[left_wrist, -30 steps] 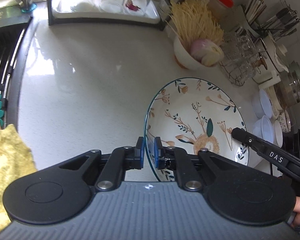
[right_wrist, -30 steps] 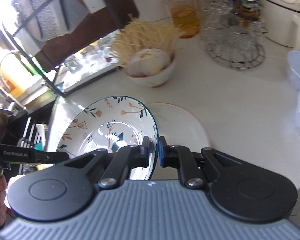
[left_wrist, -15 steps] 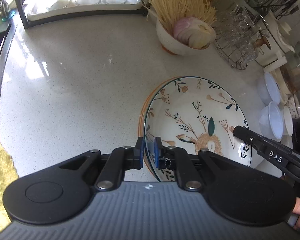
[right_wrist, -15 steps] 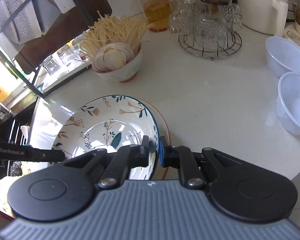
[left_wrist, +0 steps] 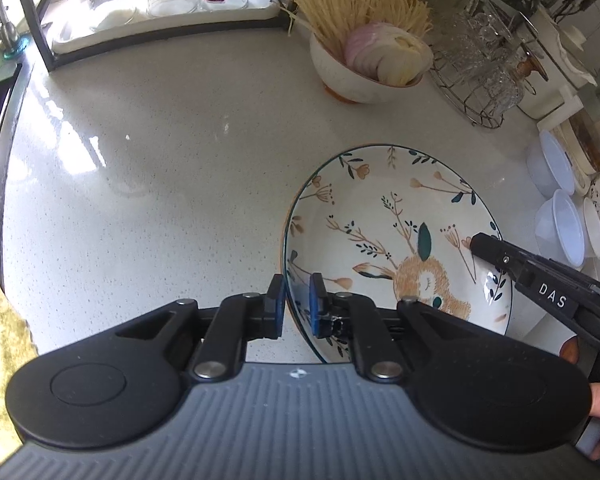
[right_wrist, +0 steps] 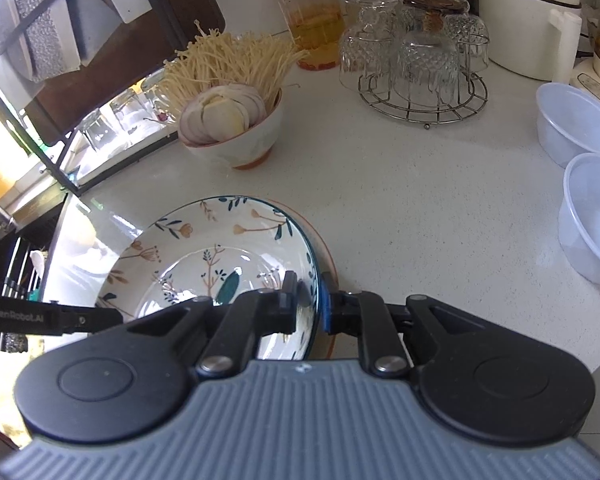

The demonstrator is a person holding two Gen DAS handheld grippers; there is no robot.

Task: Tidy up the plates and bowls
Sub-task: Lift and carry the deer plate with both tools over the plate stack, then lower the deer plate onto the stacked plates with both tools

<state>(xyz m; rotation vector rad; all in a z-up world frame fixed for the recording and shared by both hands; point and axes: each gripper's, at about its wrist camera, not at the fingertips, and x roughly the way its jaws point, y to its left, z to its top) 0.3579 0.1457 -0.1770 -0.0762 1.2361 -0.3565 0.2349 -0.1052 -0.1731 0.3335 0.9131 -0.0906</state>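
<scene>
Pinching opposite rims, the left gripper (left_wrist: 296, 300) and right gripper (right_wrist: 309, 300) hold the bowl (left_wrist: 396, 248) on a plate (right_wrist: 329, 256) mid-table; uneven release could skid it off.

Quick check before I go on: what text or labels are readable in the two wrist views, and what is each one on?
"DAS": white letters on the right gripper finger arm, left wrist view.
"GenRobot.AI": faint print on the left gripper finger arm, right wrist view.
Small print on the appliance at the right edge: too small to read.
</scene>
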